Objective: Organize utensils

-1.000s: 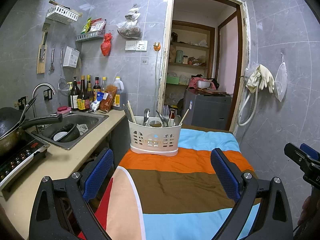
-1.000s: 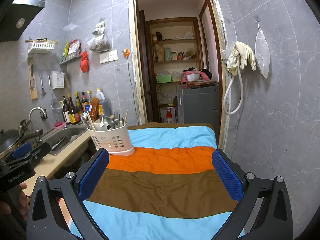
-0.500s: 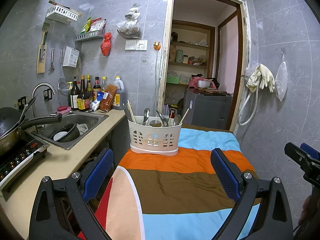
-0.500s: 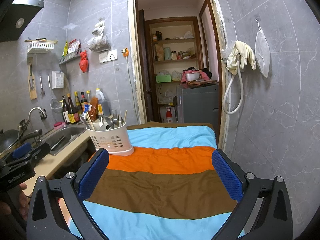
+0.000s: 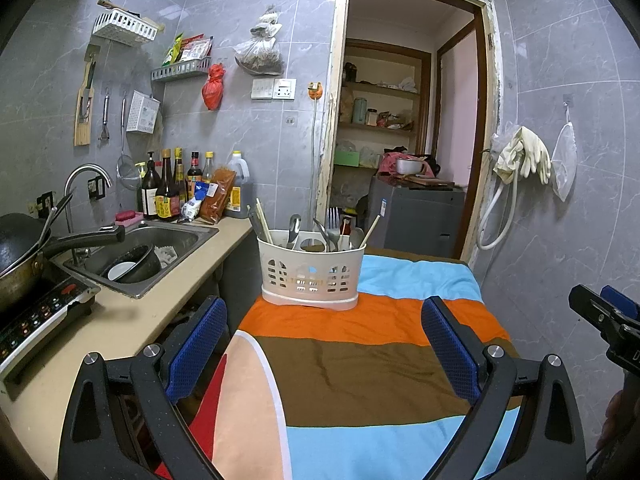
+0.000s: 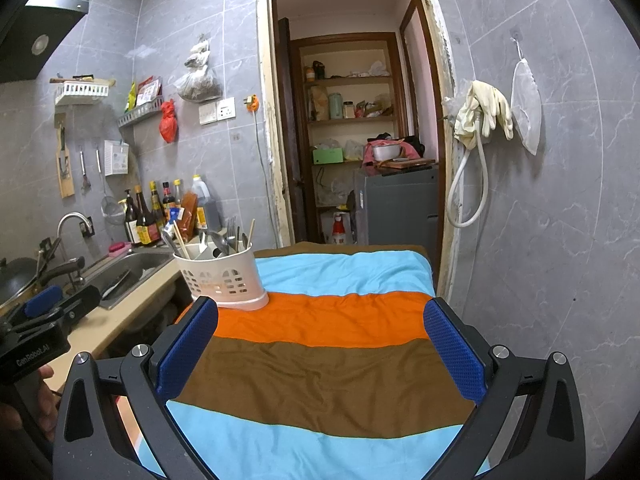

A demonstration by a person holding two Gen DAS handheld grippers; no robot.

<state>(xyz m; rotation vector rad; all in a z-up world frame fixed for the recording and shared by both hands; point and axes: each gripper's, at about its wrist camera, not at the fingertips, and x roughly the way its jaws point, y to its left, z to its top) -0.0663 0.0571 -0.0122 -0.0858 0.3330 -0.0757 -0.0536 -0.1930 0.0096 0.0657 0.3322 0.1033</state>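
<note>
Both grippers, left [image 5: 324,344] and right [image 6: 320,344], are hanging wide and empty; we're eyeing the caddy [image 5: 312,274] far left on the cloth [image 5: 360,364], where a clumsy pull risks tipping it.

home kitchen: sink [image 5: 160,240] holding dishes, sauce bottles [image 5: 168,188] lining counter, wok [image 5: 16,248] sitting on induction hob [image 5: 36,316].

A utensil basket [image 5: 312,276] stands on the far left part of a cloth-covered table [image 5: 360,368], with forks, spoons and chopsticks [image 5: 264,221] upright in it. Left of the table runs a counter [image 5: 120,332] (sink [image 5: 140,256] set in it); bottles [image 5: 168,188] stand behind the sink, a doorway [image 5: 404,140] behind the table
</note>
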